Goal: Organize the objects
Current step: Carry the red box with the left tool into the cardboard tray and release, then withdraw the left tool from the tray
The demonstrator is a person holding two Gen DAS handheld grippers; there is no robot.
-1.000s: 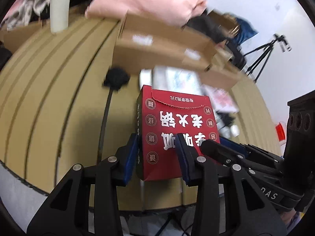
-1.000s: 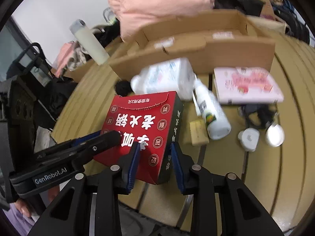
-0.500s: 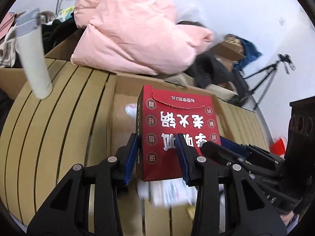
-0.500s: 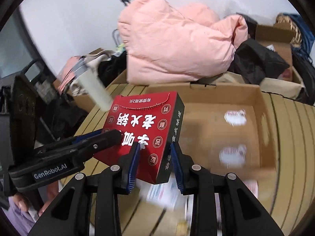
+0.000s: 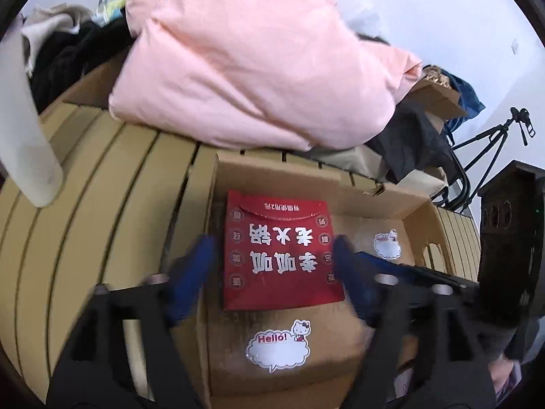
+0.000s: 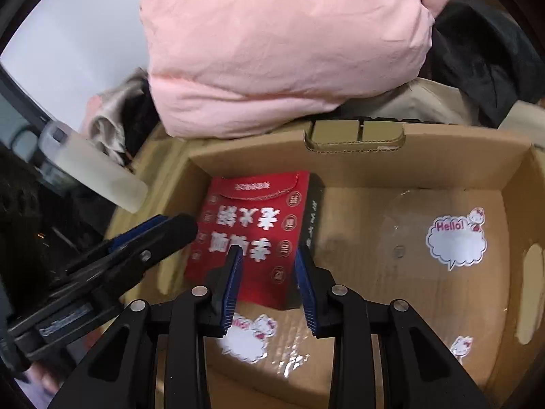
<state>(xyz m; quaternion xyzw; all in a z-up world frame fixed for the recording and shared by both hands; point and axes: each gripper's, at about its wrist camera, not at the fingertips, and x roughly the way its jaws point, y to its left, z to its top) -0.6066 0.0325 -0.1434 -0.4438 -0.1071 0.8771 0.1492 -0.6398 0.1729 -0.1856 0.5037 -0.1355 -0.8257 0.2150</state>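
Observation:
A red box with white characters (image 5: 279, 248) (image 6: 252, 225) sits low in the far left corner of an open cardboard box (image 5: 279, 170) (image 6: 442, 136). My left gripper (image 5: 270, 243) is opening. Its blurred blue pads (image 5: 201, 248) stand wide on either side of the red box, clear of it. My right gripper (image 6: 267, 255) is shut on the red box's near right corner, one pad on the red top and the other on the dark side. In the right wrist view the left gripper (image 6: 177, 228) reaches in from the left.
Hello Kitty stickers (image 5: 277, 346) (image 6: 456, 238) mark the cardboard box's floor. A pink padded jacket (image 5: 245, 58) (image 6: 279, 41) is piled behind it, with dark clothes beside. A white bottle (image 5: 30, 136) (image 6: 98, 173) stands at left on the slatted table (image 5: 85, 204). A tripod (image 5: 490, 143) stands far right.
Both grippers carried the red box from over the table forward and down into the cardboard box. The left gripper's jaws have since spread off the box; the right still grips it.

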